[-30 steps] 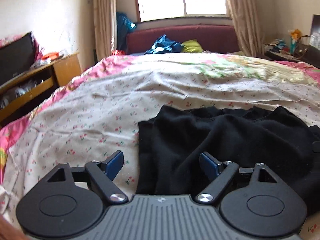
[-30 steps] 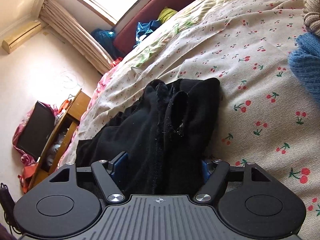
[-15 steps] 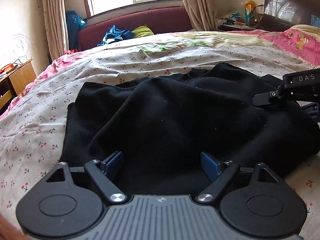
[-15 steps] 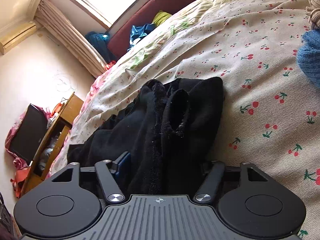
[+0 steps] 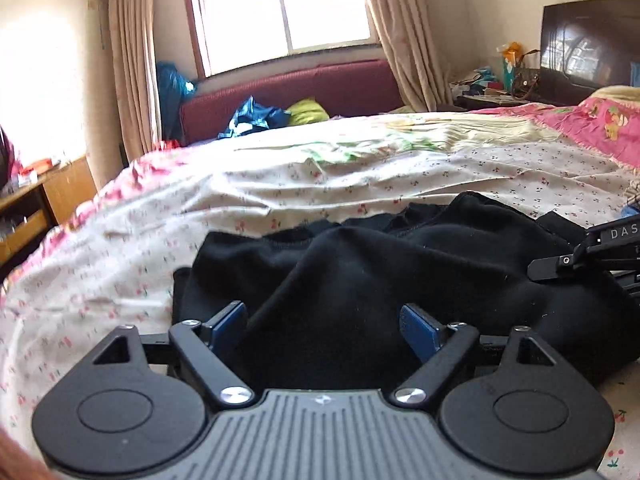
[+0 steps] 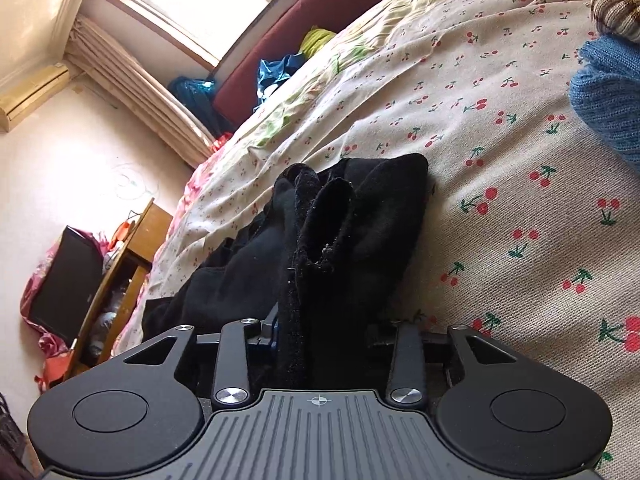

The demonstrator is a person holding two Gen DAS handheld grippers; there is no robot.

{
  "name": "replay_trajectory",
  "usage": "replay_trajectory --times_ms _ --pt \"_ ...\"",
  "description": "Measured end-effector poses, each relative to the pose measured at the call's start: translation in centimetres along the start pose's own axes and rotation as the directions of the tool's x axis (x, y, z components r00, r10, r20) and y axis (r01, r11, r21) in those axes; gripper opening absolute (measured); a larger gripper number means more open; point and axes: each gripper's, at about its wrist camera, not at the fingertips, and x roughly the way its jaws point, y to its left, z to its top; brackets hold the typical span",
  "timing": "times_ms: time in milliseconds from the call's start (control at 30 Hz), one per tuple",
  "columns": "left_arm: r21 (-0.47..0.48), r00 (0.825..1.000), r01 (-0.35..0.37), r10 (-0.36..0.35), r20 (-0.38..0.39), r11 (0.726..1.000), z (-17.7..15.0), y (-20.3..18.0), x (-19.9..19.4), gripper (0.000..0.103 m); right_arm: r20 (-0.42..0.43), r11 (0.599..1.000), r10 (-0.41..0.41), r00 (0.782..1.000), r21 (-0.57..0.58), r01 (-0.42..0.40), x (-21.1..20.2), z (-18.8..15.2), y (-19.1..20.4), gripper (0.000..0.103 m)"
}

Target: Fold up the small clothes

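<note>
Black garment (image 5: pixel 420 280) lies bunched on the cherry-print bed sheet (image 5: pixel 160 240), near its front edge. White "DAS" lettering shows on right gripper (image 6: pixel 324 336), its fingers closing w/ a bunched fold between them. Left gripper (image 5: pixel 324 320) fingers spread wide over cloth. Bare sheet beyond; blue knit (image 6: pixel 608 108) at right.

Garment: black garment (image 6: pixel 344 240), bunched in upright folds on the bed (image 6: pixel 520 152), near its left edge.
Right gripper: right gripper (image 6: pixel 322 336) with jaws closing; black fabric fills the gap between them.
Blue knit: blue knit (image 6: pixel 608 96) toward the bed's right side, well apart from the garment.
Striped knit: striped knit (image 6: pixel 612 8) just behind the blue one.
</note>
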Motion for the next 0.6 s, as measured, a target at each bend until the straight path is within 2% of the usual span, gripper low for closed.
replay_trajectory --times_ms 33,67,100,133,233,333,400,500,567,600 --pt "0.019 1.0 -0.001 0.001 -0.027 1.0 -0.1 -0.2 0.4 0.097 0.003 1.0 0.002 1.0 0.003 -0.002 0.1 -0.1 -0.1 0.036" --pt "0.022 0.995 0.011 -0.009 -0.101 1.0 -0.5 -0.2 1.5 0.097 0.007 1.0 -0.003 1.0 0.001 0.003 0.0 -0.1 -0.1 0.034" --pt "-0.005 0.987 0.024 -0.025 -0.159 1.0 -1.1 0.1 2.3 0.098 0.009 1.0 -0.011 1.0 -0.006 0.011 0.0 -0.2 0.1 0.033" --pt "-0.045 0.985 0.04 -0.047 -0.167 0.998 -1.6 0.7 2.5 0.099 0.012 1.0 -0.021 1.0 -0.017 0.021 0.0 -0.2 0.3 0.033" --pt "-0.081 0.988 0.041 -0.052 -0.145 0.996 -1.1 1.5 1.7 0.098 0.01 0.999 -0.032 0.999 -0.024 0.032 -0.2 -0.3 0.7 0.035" --pt "-0.13 0.996 0.061 -0.07 -0.064 0.99 -0.2 1.7 0.5 0.098 0.002 1.0 -0.015 1.0 0.004 0.015 -0.1 0.0 0.4 0.039" --pt "-0.105 0.997 0.065 -0.068 -0.025 0.992 0.4 0.9 0.5 0.098 0.003 1.0 0.0 1.0 0.015 0.0 0.0 0.1 0.2 0.041" --pt "-0.064 0.999 0.039 -0.04 -0.026 0.997 1.0 -0.6 2.1 0.098 0.001 0.999 0.028 1.0 0.021 -0.028 0.1 0.1 -0.2 0.044" --pt "-0.046 0.998 0.0 -0.003 -0.065 0.999 1.0 -1.3 3.9 0.099 0.003 0.999 0.04 0.999 0.028 -0.04 0.1 0.1 -0.4 0.043" --pt "-0.022 0.994 -0.015 0.013 -0.107 1.0 0.7 -1.7 5.1 0.099 0.006 0.999 0.04 0.999 0.028 -0.04 0.1 0.0 -0.4 0.039"
